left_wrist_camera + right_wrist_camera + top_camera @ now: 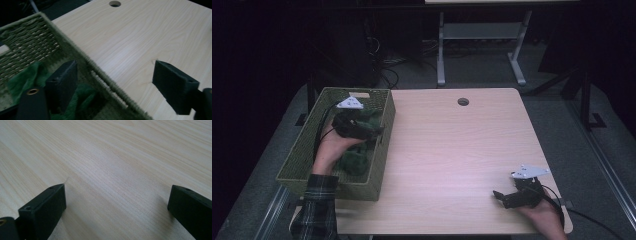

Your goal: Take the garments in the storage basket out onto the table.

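Hovering over the woven green basket (381, 131) at the table's left, the left gripper (113, 83) stands spread, straddling the rim, fuzzy green cloth (30, 75) inside below one jaw. Right gripper (116, 207), spread and holding nothing, rests near-right on the pale wood-grain table (112, 157); the high view adds the table's round hole (463, 102).

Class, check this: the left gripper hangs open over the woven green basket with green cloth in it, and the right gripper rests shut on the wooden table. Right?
Not quite: the right gripper is open, its jaws wide apart over the bare wooden table, as the right gripper view shows. The rest holds.

The basket (379, 150) wall stands between the green cloth (357, 160) and the tabletop (452, 150). Right of the basket, the tabletop lies unobstructed
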Motion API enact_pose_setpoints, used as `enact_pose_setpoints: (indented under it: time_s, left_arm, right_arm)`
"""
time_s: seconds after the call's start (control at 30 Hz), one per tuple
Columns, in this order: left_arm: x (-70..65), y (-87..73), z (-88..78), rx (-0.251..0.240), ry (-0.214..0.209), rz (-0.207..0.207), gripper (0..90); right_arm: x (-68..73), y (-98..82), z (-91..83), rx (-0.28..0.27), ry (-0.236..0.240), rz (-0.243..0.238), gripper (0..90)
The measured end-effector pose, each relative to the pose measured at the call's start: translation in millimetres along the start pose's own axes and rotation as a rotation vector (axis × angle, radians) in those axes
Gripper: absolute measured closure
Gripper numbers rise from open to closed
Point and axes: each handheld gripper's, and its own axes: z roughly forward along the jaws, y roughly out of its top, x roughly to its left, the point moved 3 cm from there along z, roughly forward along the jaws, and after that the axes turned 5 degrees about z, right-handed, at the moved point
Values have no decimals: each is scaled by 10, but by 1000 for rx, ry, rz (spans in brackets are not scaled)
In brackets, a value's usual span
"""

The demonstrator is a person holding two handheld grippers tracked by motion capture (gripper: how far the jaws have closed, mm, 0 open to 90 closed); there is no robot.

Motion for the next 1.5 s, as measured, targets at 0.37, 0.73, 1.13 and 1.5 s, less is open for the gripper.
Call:
enact_pose_setpoints:
  time_s: [0.37, 0.73, 1.13, 1.5]
  left_arm:
    - [194, -199, -90, 47, 46, -36, 303]
    - [363, -412, -44, 109, 73, -79, 397]
    - [466, -618, 62, 194, 89, -116, 413]
    - [505, -739, 165, 275, 110, -130, 448]
  right_arm:
    - [1, 0, 0, 0, 0, 1, 15]
    - [0, 0, 0, 0, 0, 0, 15]
    - [0, 0, 0, 0, 0, 0, 15]
    - [0, 0, 0, 0, 0, 0, 15]
